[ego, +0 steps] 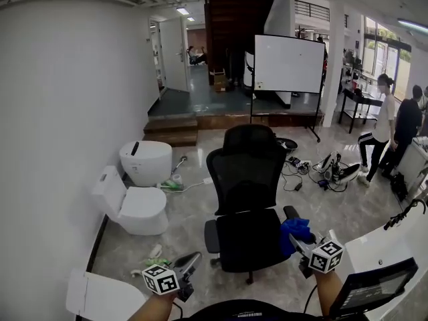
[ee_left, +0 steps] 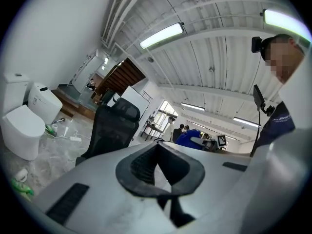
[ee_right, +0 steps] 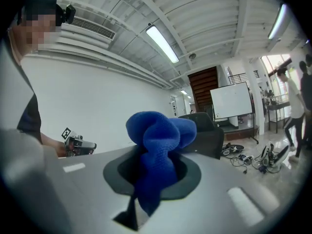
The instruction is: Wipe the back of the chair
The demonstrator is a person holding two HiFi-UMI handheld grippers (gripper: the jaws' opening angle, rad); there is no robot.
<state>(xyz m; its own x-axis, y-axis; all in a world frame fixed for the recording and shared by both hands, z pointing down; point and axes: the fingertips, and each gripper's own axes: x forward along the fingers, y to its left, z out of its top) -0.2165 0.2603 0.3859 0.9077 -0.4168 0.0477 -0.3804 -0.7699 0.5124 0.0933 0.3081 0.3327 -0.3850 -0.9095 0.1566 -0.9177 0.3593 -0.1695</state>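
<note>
A black mesh office chair (ego: 246, 179) stands in the middle of the floor, its seat toward me and its backrest and headrest rising behind it. My right gripper (ego: 299, 241) hovers by the seat's right armrest, shut on a bunched blue cloth (ego: 294, 231); the cloth (ee_right: 158, 150) bulges out between the jaws in the right gripper view, with the chair (ee_right: 207, 130) behind it. My left gripper (ego: 190, 265) is low at the seat's front left, jaws together and holding nothing. In the left gripper view the chair (ee_left: 112, 130) sits ahead on the left.
Two white toilets (ego: 137, 206) (ego: 146, 160) stand along the left wall, with another white fixture (ego: 100, 296) at bottom left. Past the chair are a whiteboard (ego: 289, 63), a step (ego: 170, 129), and floor cables (ego: 321, 169). People (ego: 378, 126) stand right. A white desk (ego: 384, 246) lies lower right.
</note>
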